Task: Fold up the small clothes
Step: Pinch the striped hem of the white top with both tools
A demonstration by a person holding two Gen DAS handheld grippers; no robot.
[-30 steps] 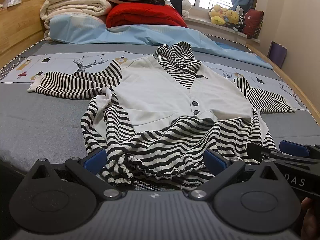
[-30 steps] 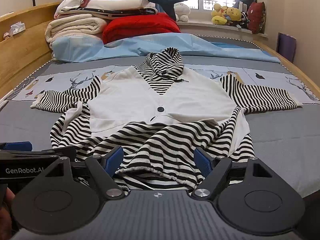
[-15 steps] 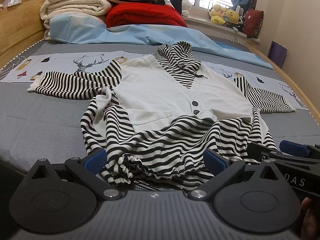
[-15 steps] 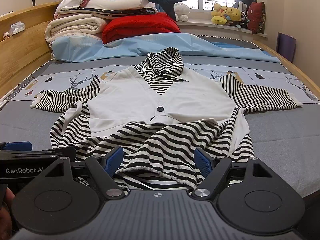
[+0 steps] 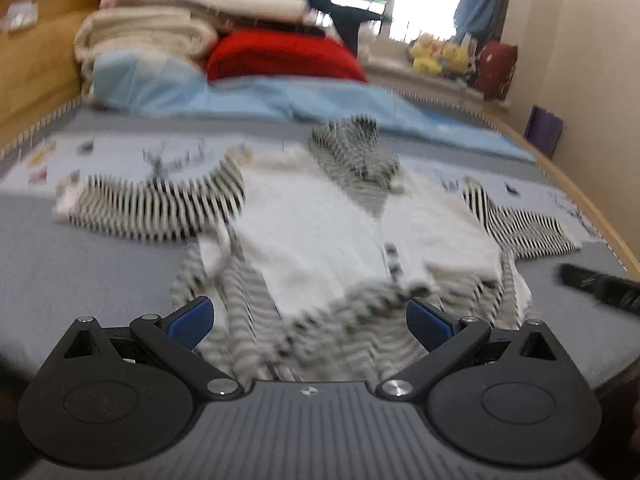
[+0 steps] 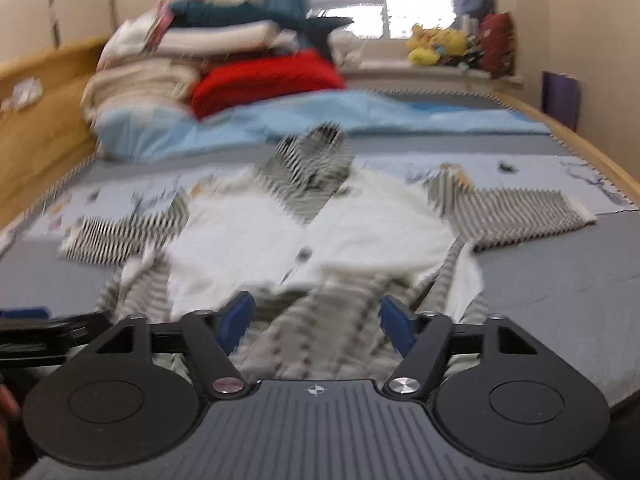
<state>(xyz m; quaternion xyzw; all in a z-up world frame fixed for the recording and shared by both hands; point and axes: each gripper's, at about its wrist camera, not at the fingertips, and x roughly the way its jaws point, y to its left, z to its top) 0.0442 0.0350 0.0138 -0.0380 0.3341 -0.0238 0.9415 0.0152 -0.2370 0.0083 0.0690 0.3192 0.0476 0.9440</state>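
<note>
Both sets of jaws stand spread wide with nothing between them. On the left gripper (image 5: 310, 316) the blue pads (image 5: 191, 315) frame the blurred striped hem of the garment (image 5: 320, 240) without touching it, and the right gripper (image 6: 316, 318) shows the same wide stance over that hem from the other side. Each gripper appears at the edge of the other's view: the right one as a dark bar at the far right of the left wrist view, the left one as a black arm at the lower left of the right wrist view.

That small garment, a white cardigan front over black-and-white stripes, lies spread flat on the bed (image 5: 100, 280), which is covered in grey bedding, collar toward the far end and both striped sleeves stretched out to the sides. Its striped lower part is rumpled and bunched just ahead of the grippers.

At the head of the bed sit a pile of folded blankets (image 6: 160, 64), a red cushion (image 6: 264, 80) and a light blue sheet (image 5: 240, 96). Stuffed toys (image 6: 436, 46) rest on the windowsill. Both views are motion-blurred, so fine detail cannot be made out.
</note>
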